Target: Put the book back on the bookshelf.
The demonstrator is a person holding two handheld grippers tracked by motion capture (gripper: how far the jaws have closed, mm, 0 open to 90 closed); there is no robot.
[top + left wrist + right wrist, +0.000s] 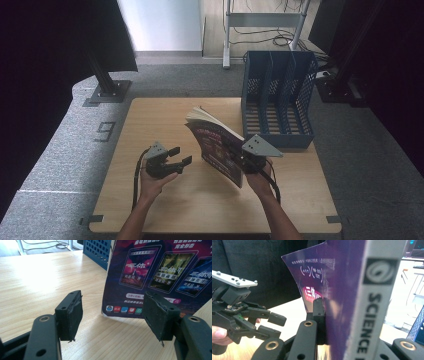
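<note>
Right gripper (239,159), centre frame, clamps a purple magazine (220,145) upright; left gripper (181,156), lower left, gapes empty beside it.

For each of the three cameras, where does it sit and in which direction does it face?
High view: sits above the person's side, looks forward and down on the table; both forearms enter from the bottom, left gripper and right gripper.
Left gripper view: rides on the left gripper, looks along its open fingers at the book cover.
Right gripper view: rides on the right gripper, looks along the book's spine clamped in its fingers; the left gripper and hand beyond.
Shared: all three views show the book; the blue file rack shows too.
</note>
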